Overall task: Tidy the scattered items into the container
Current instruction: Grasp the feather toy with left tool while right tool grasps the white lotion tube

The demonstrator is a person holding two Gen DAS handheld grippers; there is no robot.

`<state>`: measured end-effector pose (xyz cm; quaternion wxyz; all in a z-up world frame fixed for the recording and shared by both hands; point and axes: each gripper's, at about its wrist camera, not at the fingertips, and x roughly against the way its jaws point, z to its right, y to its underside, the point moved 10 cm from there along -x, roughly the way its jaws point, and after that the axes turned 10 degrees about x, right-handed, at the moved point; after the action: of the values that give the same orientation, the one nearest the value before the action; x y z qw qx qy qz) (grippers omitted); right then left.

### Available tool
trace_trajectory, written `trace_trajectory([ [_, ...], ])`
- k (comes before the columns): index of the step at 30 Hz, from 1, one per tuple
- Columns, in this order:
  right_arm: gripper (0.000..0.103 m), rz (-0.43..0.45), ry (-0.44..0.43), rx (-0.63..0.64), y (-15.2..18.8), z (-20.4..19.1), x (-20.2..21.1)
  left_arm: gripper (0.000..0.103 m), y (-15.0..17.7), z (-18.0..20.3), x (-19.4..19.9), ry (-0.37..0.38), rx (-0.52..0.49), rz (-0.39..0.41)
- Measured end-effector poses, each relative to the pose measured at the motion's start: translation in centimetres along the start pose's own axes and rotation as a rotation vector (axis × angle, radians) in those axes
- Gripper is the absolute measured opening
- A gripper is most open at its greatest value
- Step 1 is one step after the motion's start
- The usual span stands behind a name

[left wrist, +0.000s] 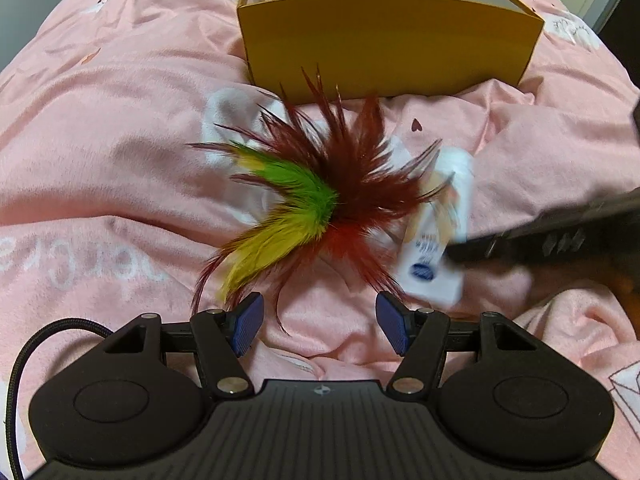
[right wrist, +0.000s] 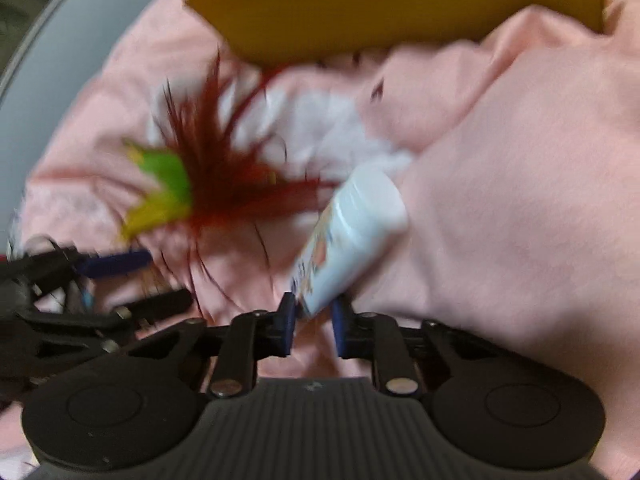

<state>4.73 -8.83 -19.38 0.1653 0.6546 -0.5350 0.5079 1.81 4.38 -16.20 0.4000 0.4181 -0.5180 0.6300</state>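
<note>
- The left tool [left wrist: 320, 328] hangs over the pink blanket [left wrist: 100, 152] with its blue pads [left wrist: 248, 328] spread wide and nothing between them.
- Just beyond its tips lies a feather tuft [left wrist: 320, 200]: dark maroon quills fan outward, with a bright green patch and a yellow patch curling on one side and a red patch low down. It rests on the blanket, touching neither pad.
- The right tool [right wrist: 314, 314] has its jaws drawn close on the flat crimped end of a small white tube [right wrist: 352, 236]. The tube has a wide white cap at its far end, a blue oval mark near the crimp and an orange and pale print along its body. It slants up from the tool, its cap against a blanket fold, with feather tips brushing across it.
- Farther off stands an open yellow-brown cardboard box [left wrist: 384, 44] with white inner walls. Small items sit inside it, too hidden to name.
</note>
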Motion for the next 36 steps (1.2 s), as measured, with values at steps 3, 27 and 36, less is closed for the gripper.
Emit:
trace_trajectory([
  [3, 0.009, 0.112, 0.05, -0.008, -2.0, 0.9, 2.4, 0.073, -0.1, 0.0, -0.2, -0.002, -0.003, 0.001],
  [27, 0.036, 0.151, 0.145, 0.027, -2.4, 3.1, 5.2, 0.073, -2.9, 0.8, -1.4, 0.041, -0.075, 0.127],
  [36, 0.018, 0.13, 0.134, 0.069, -2.1, 2.4, 4.4, 0.073, -4.6, 2.3, -3.4, -0.006, -0.178, 0.17],
])
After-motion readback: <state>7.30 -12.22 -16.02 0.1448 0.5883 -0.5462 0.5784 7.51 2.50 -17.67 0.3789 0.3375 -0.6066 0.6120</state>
